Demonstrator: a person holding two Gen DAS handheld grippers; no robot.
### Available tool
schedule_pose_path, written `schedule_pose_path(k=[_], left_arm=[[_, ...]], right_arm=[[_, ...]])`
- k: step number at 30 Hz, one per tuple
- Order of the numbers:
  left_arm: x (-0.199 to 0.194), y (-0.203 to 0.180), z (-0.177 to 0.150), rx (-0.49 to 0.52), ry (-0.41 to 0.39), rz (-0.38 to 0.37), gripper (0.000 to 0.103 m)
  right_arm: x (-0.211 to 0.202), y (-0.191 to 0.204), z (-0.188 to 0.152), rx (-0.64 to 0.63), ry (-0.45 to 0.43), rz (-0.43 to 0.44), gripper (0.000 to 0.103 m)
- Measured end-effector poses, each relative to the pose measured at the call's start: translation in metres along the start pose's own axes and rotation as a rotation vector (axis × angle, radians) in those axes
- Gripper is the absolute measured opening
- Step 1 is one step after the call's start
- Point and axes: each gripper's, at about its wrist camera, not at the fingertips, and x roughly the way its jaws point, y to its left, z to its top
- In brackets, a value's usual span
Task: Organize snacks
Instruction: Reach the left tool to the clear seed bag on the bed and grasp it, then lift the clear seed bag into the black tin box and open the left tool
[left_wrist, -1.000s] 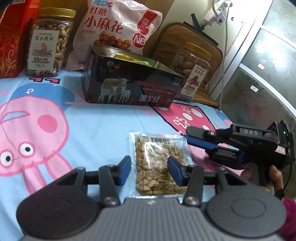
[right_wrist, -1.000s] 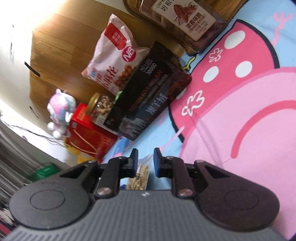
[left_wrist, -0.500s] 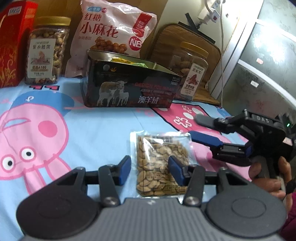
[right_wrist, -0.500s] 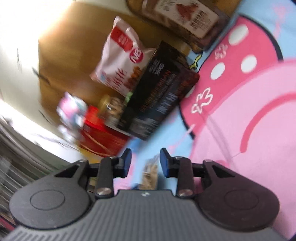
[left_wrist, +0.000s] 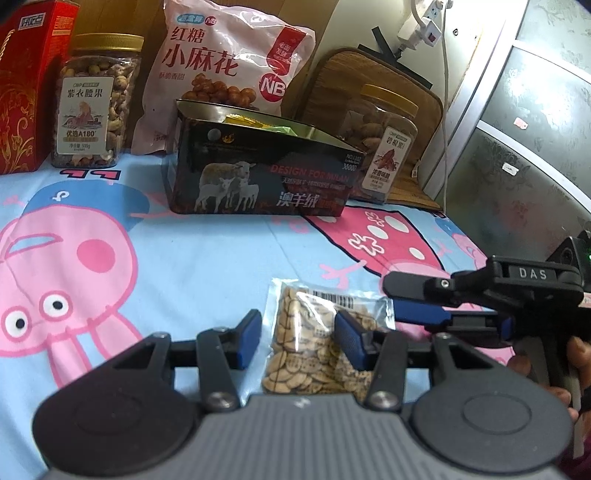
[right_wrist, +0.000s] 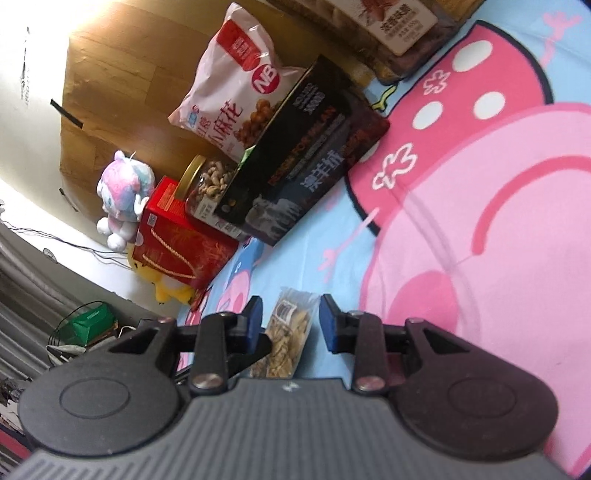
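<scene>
A clear packet of seeds (left_wrist: 314, 343) lies flat on the cartoon sheet (left_wrist: 184, 266). My left gripper (left_wrist: 299, 339) is open just above its near end, and the right finger overlaps the packet. My right gripper (left_wrist: 402, 302) is open, tilted on its side, with its tips at the packet's right edge. In the right wrist view the packet (right_wrist: 291, 332) lies between the open right gripper's (right_wrist: 291, 325) fingers. A black open tin box (left_wrist: 262, 173) with some wrapped snacks inside stands behind the packet.
Behind the box stand a nut jar (left_wrist: 94, 114), a pink snack bag (left_wrist: 225, 74), a second jar (left_wrist: 384, 140) and a red gift box (left_wrist: 26, 85). A glass cabinet (left_wrist: 535, 129) is at the right. Plush toys (right_wrist: 122, 192) sit past the red box.
My right gripper has opened wider and dropped to the packet's right edge. My left gripper stays open over the packet, with the view shifted slightly.
</scene>
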Motion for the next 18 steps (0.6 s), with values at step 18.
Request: schedule_pose_path(k=[18], left_arm=[[-0.016,0.023,0.007,-0.235,0.019,-0.260,0.078]], right_arm=[[-0.008,-0.021,0.015,0.295,-0.001,0.301,0.007]])
